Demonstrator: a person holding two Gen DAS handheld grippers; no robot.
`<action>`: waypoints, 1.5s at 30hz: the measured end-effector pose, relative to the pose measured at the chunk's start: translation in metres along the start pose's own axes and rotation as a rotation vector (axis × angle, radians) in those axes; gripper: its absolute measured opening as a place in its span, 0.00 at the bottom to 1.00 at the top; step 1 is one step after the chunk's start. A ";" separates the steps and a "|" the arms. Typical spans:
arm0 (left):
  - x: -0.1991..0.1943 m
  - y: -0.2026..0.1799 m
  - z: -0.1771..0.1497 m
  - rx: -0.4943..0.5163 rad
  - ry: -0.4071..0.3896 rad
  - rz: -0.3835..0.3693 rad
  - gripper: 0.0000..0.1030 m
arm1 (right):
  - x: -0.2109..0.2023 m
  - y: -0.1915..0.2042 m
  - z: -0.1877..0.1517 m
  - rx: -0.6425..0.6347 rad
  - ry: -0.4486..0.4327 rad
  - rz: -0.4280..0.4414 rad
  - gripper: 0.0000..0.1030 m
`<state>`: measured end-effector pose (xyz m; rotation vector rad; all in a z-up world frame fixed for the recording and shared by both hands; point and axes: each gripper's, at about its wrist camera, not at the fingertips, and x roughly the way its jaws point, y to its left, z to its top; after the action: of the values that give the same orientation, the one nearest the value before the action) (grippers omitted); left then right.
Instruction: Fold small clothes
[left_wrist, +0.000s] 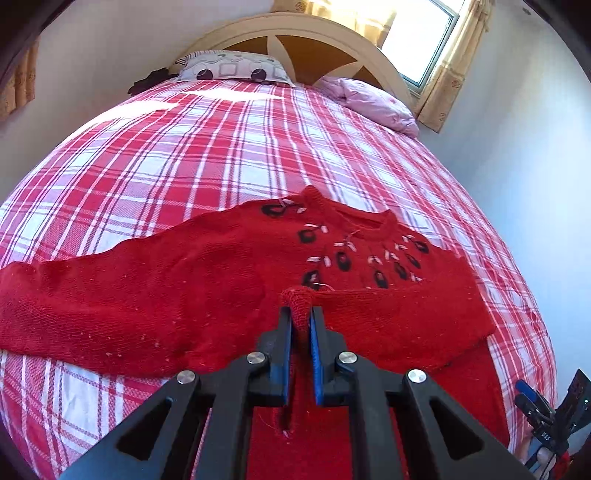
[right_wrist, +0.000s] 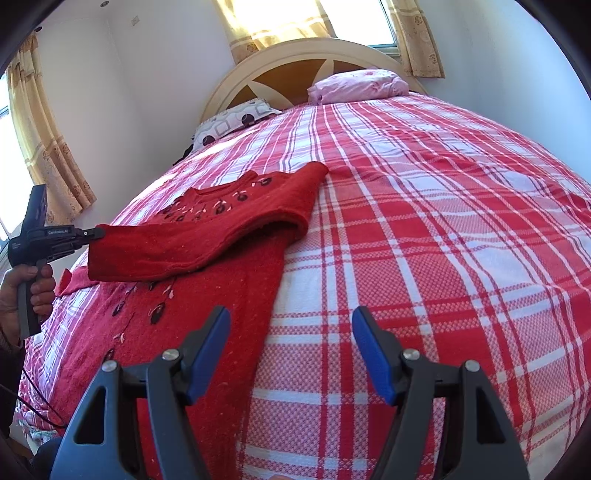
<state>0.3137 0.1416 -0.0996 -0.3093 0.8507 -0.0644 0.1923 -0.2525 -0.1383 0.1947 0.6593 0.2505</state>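
A small red knitted sweater (left_wrist: 207, 280) with dark embroidered cherries lies on the plaid bed. My left gripper (left_wrist: 302, 314) is shut on a pinched fold of the sweater's edge and holds it over the body. In the right wrist view the sweater (right_wrist: 207, 236) shows with one part folded over the rest, and the left gripper (right_wrist: 96, 233) grips that folded part at its left end. My right gripper (right_wrist: 291, 332) is open and empty, low over the bed just right of the sweater's edge.
The bed has a red and white plaid cover (right_wrist: 424, 221). A patterned pillow (left_wrist: 232, 66) and a pink bundle (left_wrist: 373, 103) lie at the headboard (left_wrist: 325, 37). Curtained windows stand behind and to the left. The right gripper (left_wrist: 546, 413) shows at the bed's right edge.
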 end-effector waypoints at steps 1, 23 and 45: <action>0.003 0.005 0.001 -0.007 0.004 0.012 0.08 | 0.000 0.001 0.000 -0.003 0.001 0.001 0.69; 0.028 0.029 -0.012 0.007 0.015 0.057 0.09 | 0.014 0.050 0.057 -0.205 0.004 0.025 0.70; 0.001 0.032 -0.025 0.036 -0.035 0.055 0.20 | 0.111 0.077 0.081 -0.320 0.230 -0.061 0.74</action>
<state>0.2936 0.1661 -0.1246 -0.2525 0.8221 -0.0229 0.3151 -0.1552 -0.1205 -0.1632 0.8414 0.3190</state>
